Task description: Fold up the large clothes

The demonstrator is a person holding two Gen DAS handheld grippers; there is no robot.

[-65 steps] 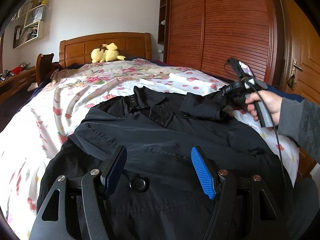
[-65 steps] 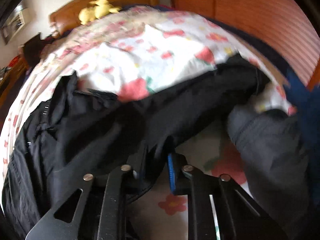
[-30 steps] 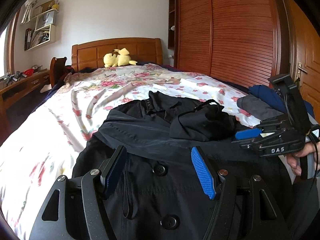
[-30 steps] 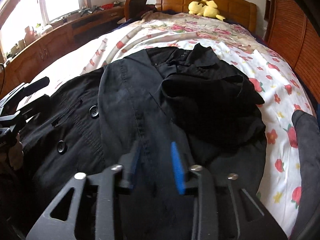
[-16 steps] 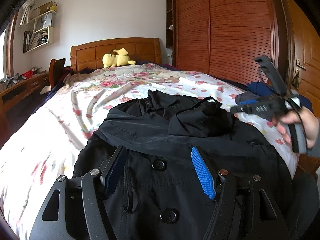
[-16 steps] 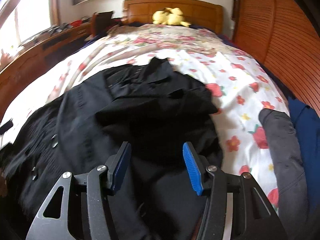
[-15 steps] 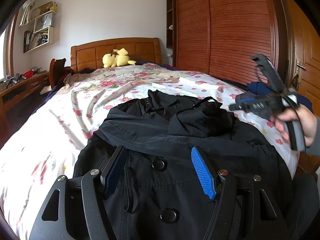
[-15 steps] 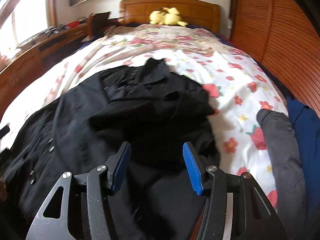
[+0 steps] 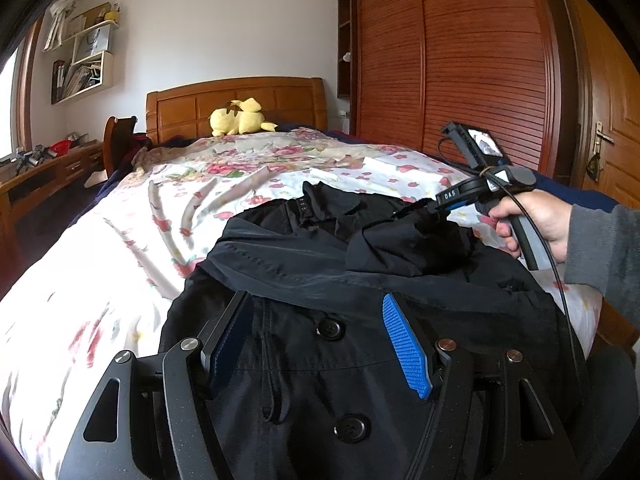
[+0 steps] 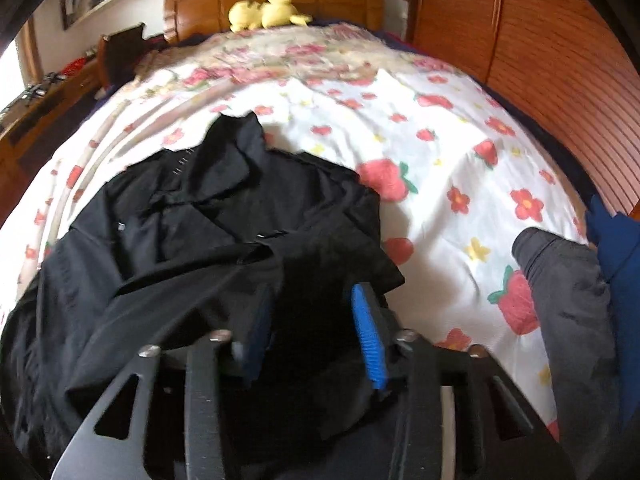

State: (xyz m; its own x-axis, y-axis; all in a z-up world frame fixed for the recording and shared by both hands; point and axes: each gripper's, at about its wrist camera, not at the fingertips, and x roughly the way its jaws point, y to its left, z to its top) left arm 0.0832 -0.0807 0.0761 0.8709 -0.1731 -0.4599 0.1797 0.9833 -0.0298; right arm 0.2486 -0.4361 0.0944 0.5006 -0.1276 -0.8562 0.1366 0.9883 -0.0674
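Observation:
A large black buttoned coat (image 9: 360, 280) lies on the floral bed, collar toward the headboard. Its right sleeve is folded in a bunched heap (image 9: 404, 244) on the chest. My left gripper (image 9: 316, 340) is open and empty, hovering over the coat's lower front near the buttons. My right gripper (image 10: 310, 332) is open, its blue pads either side of the bunched sleeve fabric (image 10: 316, 272). In the left wrist view the right gripper (image 9: 428, 210) has its tips down on the sleeve heap, held by a hand.
The bed's floral sheet (image 9: 140, 240) extends left and toward the wooden headboard (image 9: 236, 104) with a yellow plush toy (image 9: 240, 118). Grey (image 10: 568, 292) and blue (image 10: 620, 248) folded clothes lie at the bed's right edge. A wooden wardrobe (image 9: 460, 60) stands to the right.
My right gripper has released the sleeve on the coat's chest, pulled back, then come down onto the bunched sleeve with its jaws narrowing. My left gripper has stayed almost still.

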